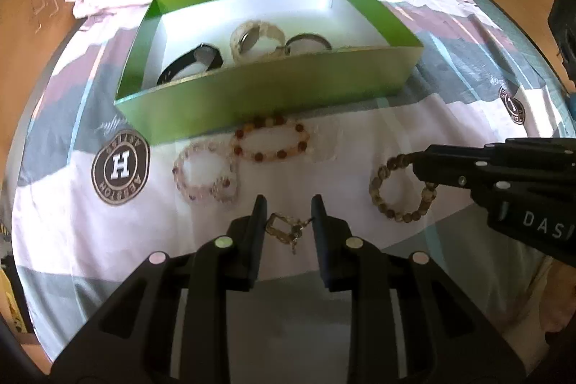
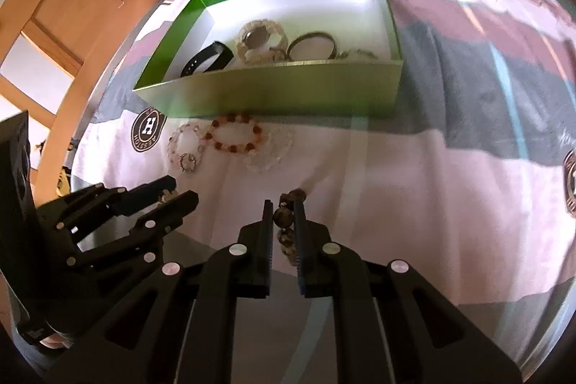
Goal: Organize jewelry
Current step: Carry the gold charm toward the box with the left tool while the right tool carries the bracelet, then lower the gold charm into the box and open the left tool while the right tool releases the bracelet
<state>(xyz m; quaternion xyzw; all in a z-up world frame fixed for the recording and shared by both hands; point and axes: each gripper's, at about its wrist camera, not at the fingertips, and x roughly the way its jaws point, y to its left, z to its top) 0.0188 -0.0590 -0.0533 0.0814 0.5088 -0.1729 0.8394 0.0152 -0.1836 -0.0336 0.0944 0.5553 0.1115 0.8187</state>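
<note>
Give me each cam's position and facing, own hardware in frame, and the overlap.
Left wrist: on left gripper, looking down at the bed; gold chain between its fingers, right gripper entering from the right.
Right wrist: on right gripper, clamped on brown bead bracelet; left gripper at left.
Shared: green box, loose bracelets.

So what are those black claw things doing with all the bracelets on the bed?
A person is tidying jewelry into the green box with a gripper in each hand. The left gripper has a small gold chain piece between its fingers. The right gripper is shut on a brown bead bracelet, which otherwise lies on the bedsheet. A red-and-clear bead bracelet and a pale bead bracelet wait in front of the box. A black band and some bangles already sit inside.
</note>
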